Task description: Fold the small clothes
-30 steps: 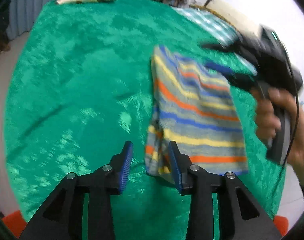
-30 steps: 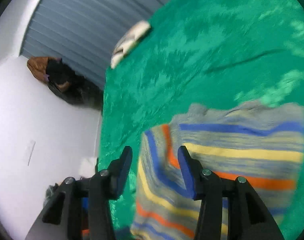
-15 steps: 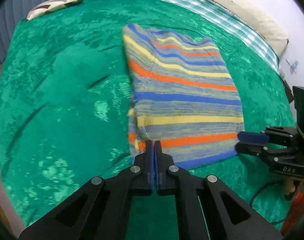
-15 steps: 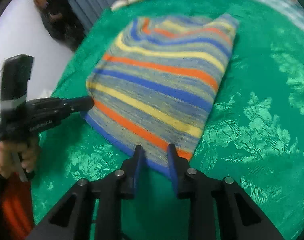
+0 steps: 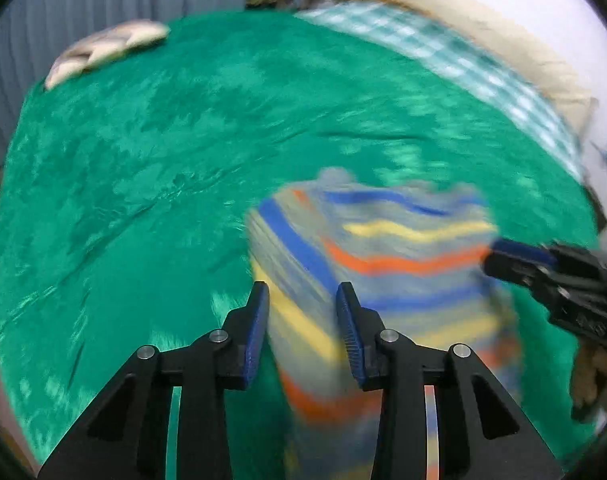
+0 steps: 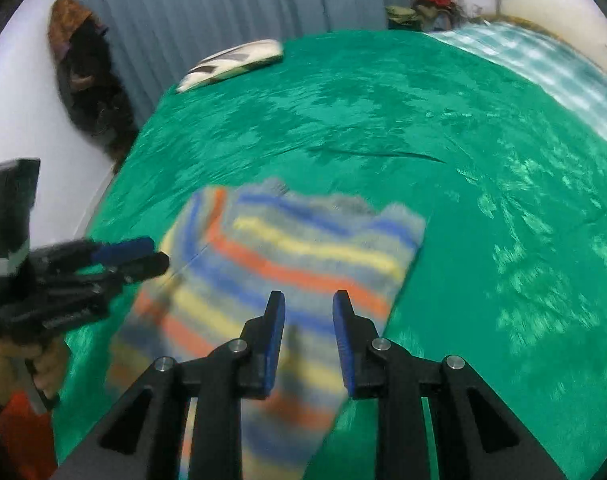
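Note:
A small striped knit garment (image 5: 387, 276), blue, yellow, orange and grey, lies folded over on the green bedspread (image 5: 183, 160); it also shows in the right wrist view (image 6: 287, 272), blurred. My left gripper (image 5: 303, 320) is open above the garment's near left edge, with cloth showing between its fingers. My right gripper (image 6: 307, 328) is open above the garment's near right part. Each gripper shows in the other's view: the right gripper (image 5: 519, 256) by the garment's right edge, the left gripper (image 6: 131, 256) by its left edge.
A pale pillow (image 6: 235, 64) lies at the far edge of the green bedspread (image 6: 483, 200). A checked teal sheet (image 5: 463, 64) and a beige bolster (image 5: 503, 40) lie along the right. Dark hanging clothes (image 6: 87, 76) are at the left wall.
Both grippers, shut at the garment's near hem half a second ago, are now open. The garment looks shorter and doubled over, its near part carried away from me. Both views are blurred by motion.

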{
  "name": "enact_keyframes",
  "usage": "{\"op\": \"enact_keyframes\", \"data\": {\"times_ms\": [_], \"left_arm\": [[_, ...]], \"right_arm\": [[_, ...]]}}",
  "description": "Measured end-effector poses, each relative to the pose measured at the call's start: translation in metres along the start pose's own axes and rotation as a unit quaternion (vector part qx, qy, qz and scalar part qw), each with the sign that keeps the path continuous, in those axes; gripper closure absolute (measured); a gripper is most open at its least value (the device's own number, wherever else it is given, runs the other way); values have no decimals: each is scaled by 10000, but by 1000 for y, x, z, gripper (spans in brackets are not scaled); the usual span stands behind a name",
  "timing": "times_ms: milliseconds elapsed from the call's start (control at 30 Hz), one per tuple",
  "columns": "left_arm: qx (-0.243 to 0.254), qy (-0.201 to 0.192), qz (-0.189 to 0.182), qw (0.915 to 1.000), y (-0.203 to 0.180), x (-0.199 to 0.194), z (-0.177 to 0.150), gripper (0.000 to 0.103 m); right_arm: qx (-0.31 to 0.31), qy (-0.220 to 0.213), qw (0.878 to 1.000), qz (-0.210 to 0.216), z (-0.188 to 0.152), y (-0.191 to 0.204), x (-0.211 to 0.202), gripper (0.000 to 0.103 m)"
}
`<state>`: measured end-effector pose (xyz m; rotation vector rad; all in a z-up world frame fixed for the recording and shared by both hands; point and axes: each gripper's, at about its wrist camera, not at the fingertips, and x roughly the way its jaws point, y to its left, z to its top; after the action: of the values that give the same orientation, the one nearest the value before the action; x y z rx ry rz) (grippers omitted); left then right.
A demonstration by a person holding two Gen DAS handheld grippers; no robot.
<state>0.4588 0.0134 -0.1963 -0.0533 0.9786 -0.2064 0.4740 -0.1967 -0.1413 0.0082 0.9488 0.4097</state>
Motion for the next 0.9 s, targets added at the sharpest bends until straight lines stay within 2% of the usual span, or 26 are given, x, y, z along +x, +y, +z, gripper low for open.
{"op": "enact_keyframes", "data": {"times_ms": [33, 100, 133, 267, 367, 400, 467, 500, 533, 567, 633, 667, 700, 733, 767, 800, 900], "left_arm": [[-128, 215, 56, 9997, 7, 21, 5, 64], [-359, 228, -123, 9990, 19, 30, 6, 62], [-421, 231, -214, 9986, 23, 26, 8, 62], [-355, -68, -356, 9987, 32, -21, -6, 63], [-192, -82, -658, 9976, 29, -63, -49, 58], [-111, -42, -620, 9980, 25, -68, -59, 57], [202, 307, -221, 9991, 16, -65, -97, 57], [250, 445, -68, 9987, 15, -58, -106, 58], [149, 518, 61, 9985, 19, -56, -119, 58], [17, 510, 164, 9986, 24, -60, -127, 65], [-262, 466, 167, 9984, 29, -81, -138, 65], [-506, 426, -40, 9978, 29, -98, -147, 57], [-619, 397, -188, 9971, 26, -108, -154, 41], [-695, 327, -379, 9963, 17, -123, -167, 34], [-648, 264, -453, 9965, 7, -132, -177, 26], [-545, 209, -510, 9970, -5, -139, -187, 22], [-302, 238, -601, 9975, -36, -136, -211, 20]], "right_arm": [[217, 156, 9996, -61, 3, -8, 22, 77], [545, 624, 9965, -85, -1, -24, 56, 77], [626, 509, 9967, -48, 2, -25, 58, 77], [488, 163, 9986, -153, -2, -15, 23, 74], [218, 18, 9997, -94, -24, 4, -15, 74], [181, 38, 9998, -73, -36, 12, -27, 74], [124, 152, 9997, 115, -69, 27, -45, 73], [156, 374, 9989, 223, -90, 34, -43, 71], [188, 599, 9977, 255, -107, 38, -39, 71], [256, 894, 9955, 199, -128, 40, -33, 71], [368, 715, 9967, -81, -150, 44, -49, 70], [432, 690, 9964, -231, -157, 49, -62, 69], [584, 595, 9961, -290, -165, 54, -78, 63], [689, 494, 9958, -345, -170, 57, -88, 56], [847, 321, 9945, -518, -179, 65, -105, 43], [942, 186, 9932, -652, -189, 75, -119, 39], [1067, 14, 9910, -811, -214, 97, -137, 39]]}}
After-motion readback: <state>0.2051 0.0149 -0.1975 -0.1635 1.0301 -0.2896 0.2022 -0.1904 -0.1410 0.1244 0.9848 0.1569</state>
